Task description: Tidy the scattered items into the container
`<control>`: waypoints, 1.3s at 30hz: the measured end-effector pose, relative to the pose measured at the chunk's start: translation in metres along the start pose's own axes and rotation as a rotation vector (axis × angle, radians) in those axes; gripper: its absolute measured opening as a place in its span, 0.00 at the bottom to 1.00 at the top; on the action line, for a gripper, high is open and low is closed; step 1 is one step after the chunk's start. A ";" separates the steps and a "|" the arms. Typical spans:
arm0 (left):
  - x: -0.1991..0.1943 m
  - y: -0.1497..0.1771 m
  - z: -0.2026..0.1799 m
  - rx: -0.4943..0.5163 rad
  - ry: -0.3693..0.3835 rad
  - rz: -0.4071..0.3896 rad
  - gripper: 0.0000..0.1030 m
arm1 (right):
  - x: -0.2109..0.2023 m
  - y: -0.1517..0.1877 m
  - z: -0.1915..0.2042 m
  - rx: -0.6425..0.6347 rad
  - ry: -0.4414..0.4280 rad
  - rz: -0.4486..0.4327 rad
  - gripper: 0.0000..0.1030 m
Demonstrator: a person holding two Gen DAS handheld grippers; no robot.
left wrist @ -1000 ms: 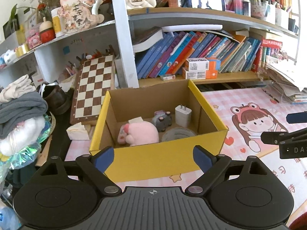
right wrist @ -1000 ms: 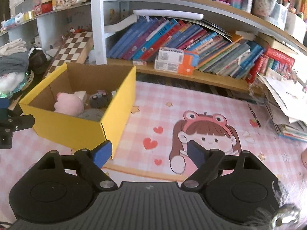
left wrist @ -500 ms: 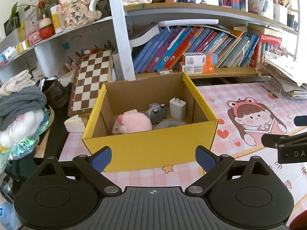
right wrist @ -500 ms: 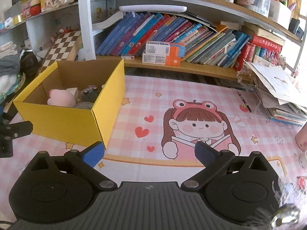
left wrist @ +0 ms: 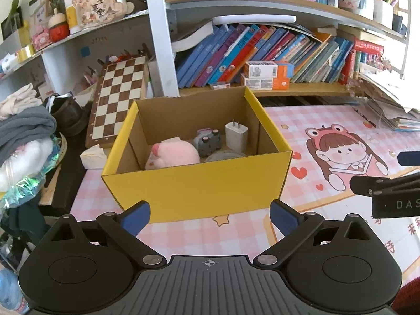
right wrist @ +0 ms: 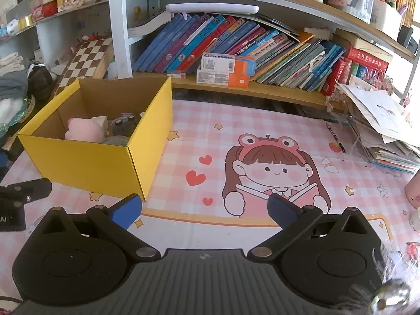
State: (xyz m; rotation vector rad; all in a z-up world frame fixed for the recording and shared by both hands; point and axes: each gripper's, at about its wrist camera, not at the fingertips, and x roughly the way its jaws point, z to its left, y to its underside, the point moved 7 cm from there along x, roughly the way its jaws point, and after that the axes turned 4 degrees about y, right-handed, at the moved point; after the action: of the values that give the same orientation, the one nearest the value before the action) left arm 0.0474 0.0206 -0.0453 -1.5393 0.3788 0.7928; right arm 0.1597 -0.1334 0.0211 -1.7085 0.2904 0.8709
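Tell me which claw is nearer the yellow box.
Left. The left claw sits open right in front of the yellow box, facing its near wall. The right claw is off the box's front right corner, over the pink mat.

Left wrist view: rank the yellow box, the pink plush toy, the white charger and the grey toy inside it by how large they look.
1. Yellow box, clearly the largest.
2. Pink plush toy.
3. and 4. White charger and grey toy look about alike; the plush hides part of the grey toy, so I would not rank them.
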 end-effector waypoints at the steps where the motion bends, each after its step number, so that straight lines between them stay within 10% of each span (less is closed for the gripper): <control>1: 0.000 0.000 0.000 0.002 -0.003 -0.004 0.96 | 0.000 -0.001 0.000 -0.002 0.001 -0.001 1.00; 39: 0.001 -0.005 -0.005 0.035 0.013 -0.038 0.98 | 0.007 0.000 0.004 -0.024 -0.005 0.022 1.00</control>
State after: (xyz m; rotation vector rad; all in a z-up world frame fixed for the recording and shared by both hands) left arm 0.0529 0.0164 -0.0423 -1.5157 0.3699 0.7427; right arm 0.1628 -0.1284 0.0160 -1.7281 0.2966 0.8981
